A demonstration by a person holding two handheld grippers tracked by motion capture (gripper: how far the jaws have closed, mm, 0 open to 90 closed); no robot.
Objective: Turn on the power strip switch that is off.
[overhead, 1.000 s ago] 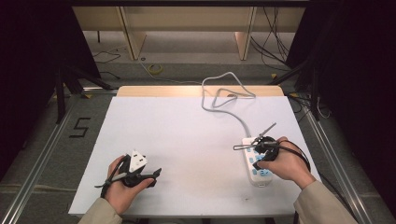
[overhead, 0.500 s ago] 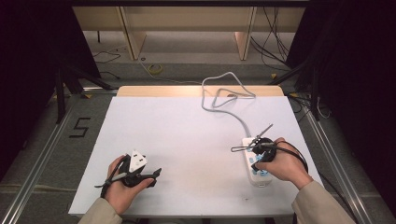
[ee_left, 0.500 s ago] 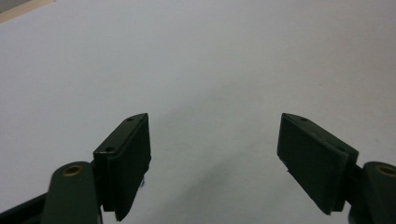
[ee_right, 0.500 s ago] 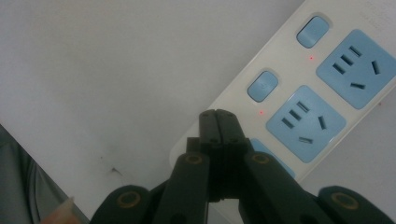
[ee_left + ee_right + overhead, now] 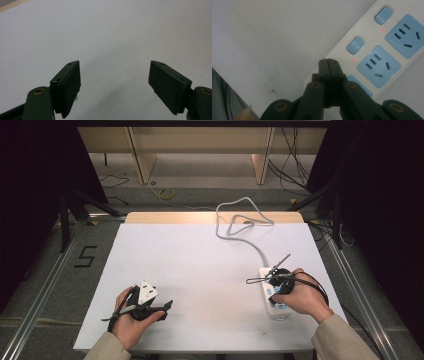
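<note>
Right gripper, jaws closed on nothing, sits over the power strip at the table's near right, tips by a blue switch. Probably a switch press: keep jaws closed, push straight down, centred. Left gripper open, idle near left.

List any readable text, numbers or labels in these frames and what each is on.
"5": black mark on the floor left of the table.
Faint grey print at the top corner of the power strip in the right gripper view: too blurred to read.
No other text; the strip's blue switches carry none.
</note>
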